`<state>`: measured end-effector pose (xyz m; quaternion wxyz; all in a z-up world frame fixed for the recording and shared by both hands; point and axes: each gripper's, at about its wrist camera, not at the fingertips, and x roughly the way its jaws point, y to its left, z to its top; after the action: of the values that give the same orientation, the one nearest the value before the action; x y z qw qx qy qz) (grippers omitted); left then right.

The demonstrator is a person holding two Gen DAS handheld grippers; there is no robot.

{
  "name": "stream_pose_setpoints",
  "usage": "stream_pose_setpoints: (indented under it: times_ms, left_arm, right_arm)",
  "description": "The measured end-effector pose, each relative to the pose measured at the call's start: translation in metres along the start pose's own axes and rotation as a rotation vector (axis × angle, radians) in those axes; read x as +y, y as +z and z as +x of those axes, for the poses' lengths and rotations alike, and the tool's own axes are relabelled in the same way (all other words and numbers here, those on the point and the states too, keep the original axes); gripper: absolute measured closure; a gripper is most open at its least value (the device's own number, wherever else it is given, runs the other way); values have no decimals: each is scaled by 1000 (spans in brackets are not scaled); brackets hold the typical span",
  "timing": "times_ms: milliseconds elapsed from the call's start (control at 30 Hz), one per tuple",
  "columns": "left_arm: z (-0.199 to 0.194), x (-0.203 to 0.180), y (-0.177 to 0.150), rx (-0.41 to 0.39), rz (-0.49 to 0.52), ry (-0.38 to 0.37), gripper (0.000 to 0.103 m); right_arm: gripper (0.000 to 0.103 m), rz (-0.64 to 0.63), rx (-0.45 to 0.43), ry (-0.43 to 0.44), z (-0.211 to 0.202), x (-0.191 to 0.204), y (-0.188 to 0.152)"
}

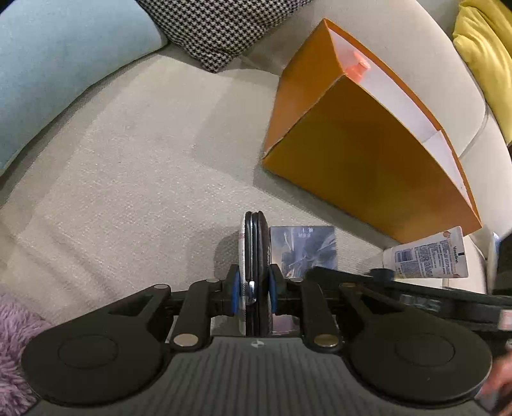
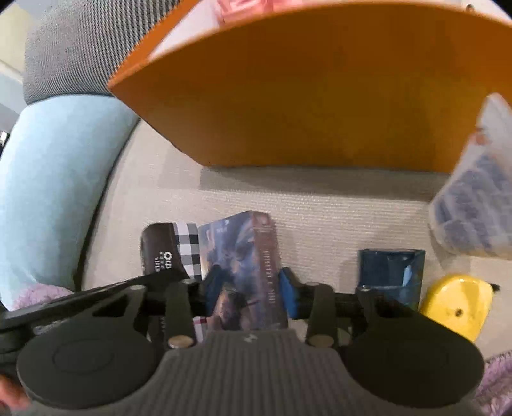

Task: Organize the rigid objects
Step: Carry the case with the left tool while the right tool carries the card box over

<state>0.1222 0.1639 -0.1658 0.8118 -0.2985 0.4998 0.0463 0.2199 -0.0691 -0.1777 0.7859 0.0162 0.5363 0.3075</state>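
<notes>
Right now left gripper (image 1: 254,292) pinches a thin black disc-shaped case with a plaid face (image 1: 255,256), held on edge between the blue pads (image 1: 236,292). Just right of it stands a small picture-printed box (image 1: 304,248); farther right lies a Vaseline tube (image 1: 428,256). Ahead and right, an orange paper bag (image 1: 352,134) stands on the beige sofa seat (image 1: 128,179), houndstooth cushion (image 1: 217,28) behind.

Right gripper (image 2: 248,288) has its blue pads against that same picture-printed box (image 2: 246,265), upright between them. Immediately left is the black plaid case (image 2: 172,249); right of the gripper sit a dark blue box (image 2: 392,272) and a yellow rounded object (image 2: 454,304). Orange bag (image 2: 304,96) fills the far view.
</notes>
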Motion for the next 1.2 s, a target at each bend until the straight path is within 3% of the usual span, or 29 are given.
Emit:
stream_pose_setpoints:
  times_ms: [233, 367, 433, 567, 667, 767, 900, 1033, 1200]
  left_arm:
    - [-1, -1, 1, 3, -6, 1, 83]
    - [-1, -1, 2, 3, -2, 5, 83]
    - [-2, -1, 2, 4, -5, 3, 83]
    - [-4, 0, 3, 3, -18, -13, 83]
    - [-16, -4, 4, -6, -9, -20, 84]
    - [-39, -15, 8, -31, 12, -76, 84]
    - [-76, -39, 27, -78, 54, -178, 84]
    - [-100, -72, 63, -138, 144, -228, 84]
    - [-89, -115, 115, -156, 245, -246, 84]
  right_arm:
    - [76, -75, -25, -11, -17, 17, -3]
    - [77, -28, 5, 75, -8, 12, -4]
    - [78, -68, -9, 32, -6, 19, -5]
    - [79, -75, -16, 33, -7, 23, -5]
    - [80, -80, -40, 33, -23, 26, -3]
    - [80, -95, -79, 50, -53, 26, 1]
    - [79, -92, -150, 70, -92, 20, 13]
    - [79, -58, -240, 97, -131, 10, 36]
    - [79, -18, -329, 63, -157, -8, 79]
